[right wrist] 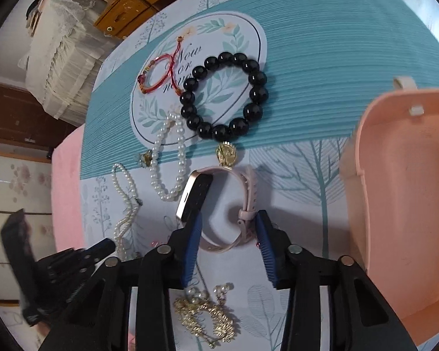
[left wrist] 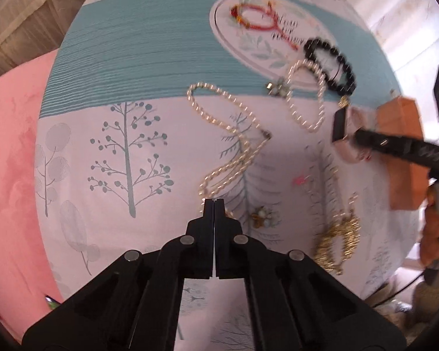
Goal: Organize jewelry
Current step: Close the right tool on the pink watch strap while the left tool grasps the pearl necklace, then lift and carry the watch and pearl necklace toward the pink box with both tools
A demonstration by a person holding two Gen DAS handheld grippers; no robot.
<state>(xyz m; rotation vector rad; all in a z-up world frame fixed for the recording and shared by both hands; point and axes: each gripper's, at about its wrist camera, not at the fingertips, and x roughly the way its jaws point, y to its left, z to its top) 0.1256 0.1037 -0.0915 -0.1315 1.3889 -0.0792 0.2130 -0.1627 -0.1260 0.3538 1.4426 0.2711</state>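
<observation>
— Jewelry lies spread on the printed cloth (right wrist: 322, 58) of the tabletop. A pink-strapped watch (right wrist: 219, 204) sits between the right tongs (right wrist: 229, 223), whose blue ribbed pads flank its band; whether they press it, I cannot tell.

— And the left tongs (left wrist: 214, 204)?

— Together, tips at the lower end of a long pearl strand (left wrist: 231, 134). Only the right view shows clearly the glossy round black bead bracelet (right wrist: 224, 96) and the smooth peach plastic box lid (right wrist: 401, 193); the left view blurs them.

— Gold chain (right wrist: 207, 318)?

— Tangled, beneath the right tongs.
</observation>
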